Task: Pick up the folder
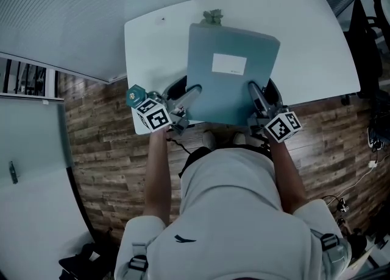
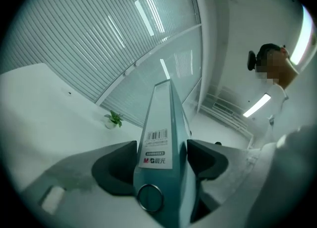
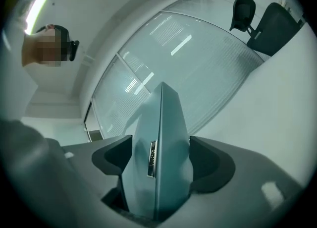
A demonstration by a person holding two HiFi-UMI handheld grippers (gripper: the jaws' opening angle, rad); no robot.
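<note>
My left gripper [image 1: 192,94] and right gripper [image 1: 254,92] each have a pale grey body with curved dark grey pads [image 2: 116,167]. Each carries a white cube [image 1: 153,116] printed with black square markers. The left one also bears a small teal block [image 1: 135,96], and a thin dark cable [image 1: 176,144] hangs from it. I wear a light grey short-sleeved T-shirt [image 1: 231,212] with a small dark logo [image 1: 184,239], and dark buckled straps [image 1: 139,263] at both shoulders.

The folder [image 1: 231,84] has a smooth matt cover and a paper label [image 1: 229,64], the table [image 1: 311,35] is smooth, the floor [image 1: 103,151] grained wood planks
</note>
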